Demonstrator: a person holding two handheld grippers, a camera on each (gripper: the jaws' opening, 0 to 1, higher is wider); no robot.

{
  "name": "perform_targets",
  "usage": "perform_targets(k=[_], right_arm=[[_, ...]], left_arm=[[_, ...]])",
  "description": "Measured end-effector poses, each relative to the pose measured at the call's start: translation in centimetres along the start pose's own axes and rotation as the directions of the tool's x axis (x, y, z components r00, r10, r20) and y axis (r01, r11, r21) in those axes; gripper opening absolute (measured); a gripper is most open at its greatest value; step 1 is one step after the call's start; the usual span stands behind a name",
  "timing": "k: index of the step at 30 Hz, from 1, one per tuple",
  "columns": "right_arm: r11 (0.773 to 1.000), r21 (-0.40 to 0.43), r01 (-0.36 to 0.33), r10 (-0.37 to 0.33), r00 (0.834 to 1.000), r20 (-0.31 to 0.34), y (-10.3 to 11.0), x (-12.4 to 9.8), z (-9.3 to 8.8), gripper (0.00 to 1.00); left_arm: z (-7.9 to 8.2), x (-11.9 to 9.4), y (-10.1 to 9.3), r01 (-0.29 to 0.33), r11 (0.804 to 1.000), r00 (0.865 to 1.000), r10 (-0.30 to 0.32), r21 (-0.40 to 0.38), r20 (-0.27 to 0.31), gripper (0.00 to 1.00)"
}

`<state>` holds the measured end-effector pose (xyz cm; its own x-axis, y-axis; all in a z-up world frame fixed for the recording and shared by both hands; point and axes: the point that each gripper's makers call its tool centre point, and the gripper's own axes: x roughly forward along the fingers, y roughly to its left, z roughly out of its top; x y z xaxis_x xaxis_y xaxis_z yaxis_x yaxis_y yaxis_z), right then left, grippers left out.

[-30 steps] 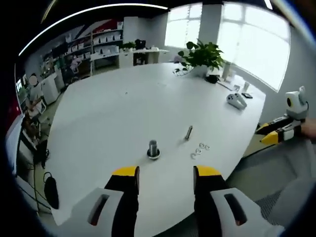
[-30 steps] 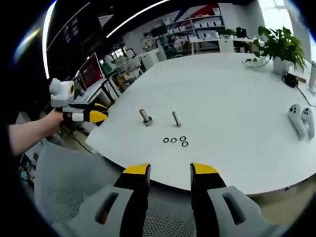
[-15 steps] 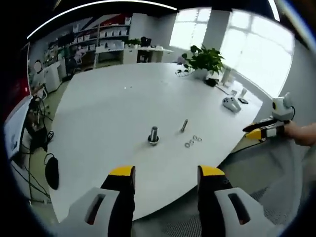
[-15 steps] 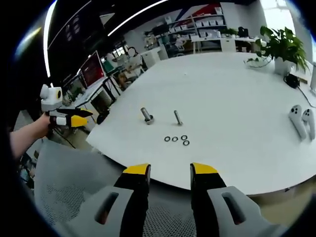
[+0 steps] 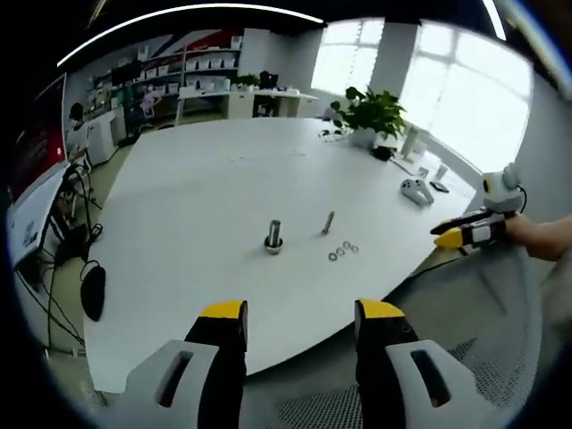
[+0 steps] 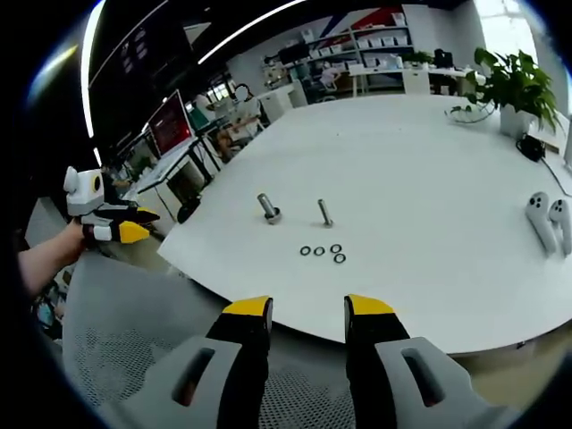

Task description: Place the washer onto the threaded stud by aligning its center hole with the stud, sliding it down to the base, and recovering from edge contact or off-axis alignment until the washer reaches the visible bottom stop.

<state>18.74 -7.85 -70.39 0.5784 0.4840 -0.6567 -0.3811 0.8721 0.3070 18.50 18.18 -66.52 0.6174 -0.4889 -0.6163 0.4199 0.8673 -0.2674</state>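
On my desk (image 6: 429,170) I count four washers (image 6: 323,253) (lying close together), two studs (image 6: 268,208), two white controllers (image 6: 547,219) and one potted plant (image 6: 512,85)

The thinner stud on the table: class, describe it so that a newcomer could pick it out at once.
On the big white table, near the edge facing the grippers, two metal uprights stand side by side behind a row of small washers. The thinner stud is the slim bare pin nearest the washers; its neighbour, the thicker stud, is stouter with a wide base.

Four metal washers (image 6: 323,253) lie flat just beside the upright threaded stud (image 6: 324,213).
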Motion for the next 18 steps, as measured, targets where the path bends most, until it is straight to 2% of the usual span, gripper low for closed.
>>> perform_targets(k=[4, 7, 10, 15, 18], right_arm=[[1.000, -0.008, -0.006, 0.005, 1.000, -0.005, 0.1, 0.1, 0.0, 0.34], [1.000, -0.011, -0.009, 0.008, 1.000, -0.009, 0.2, 0.1, -0.1, 0.34], [1.000, -0.010, -0.006, 0.006, 1.000, -0.011, 0.1, 0.0, -0.2, 0.34], [1.000, -0.013, -0.004, 0.004, 1.000, -0.014, 0.1, 0.1, -0.1, 0.34], [1.000, -0.010, 0.001, -0.001, 1.000, -0.012, 0.0, 0.1, -0.1, 0.34]], left_arm=[[-1.2, 0.0, 0.5, -0.046, 0.993, 0.997, 0.053, 0.108, -0.057, 0.45], [-1.3, 0.3, -0.1, -0.045, 0.994, 0.998, 0.050, 0.104, -0.048, 0.44], [-1.8, 0.3, 0.5, -0.086, 0.985, 0.993, 0.097, 0.148, -0.070, 0.43], [-1.8, 0.1, 0.9, -0.087, 0.988, 0.993, 0.096, 0.130, -0.063, 0.41], [-2.3, 0.5, 1.1, -0.086, 0.988, 0.992, 0.097, 0.127, -0.081, 0.37]])
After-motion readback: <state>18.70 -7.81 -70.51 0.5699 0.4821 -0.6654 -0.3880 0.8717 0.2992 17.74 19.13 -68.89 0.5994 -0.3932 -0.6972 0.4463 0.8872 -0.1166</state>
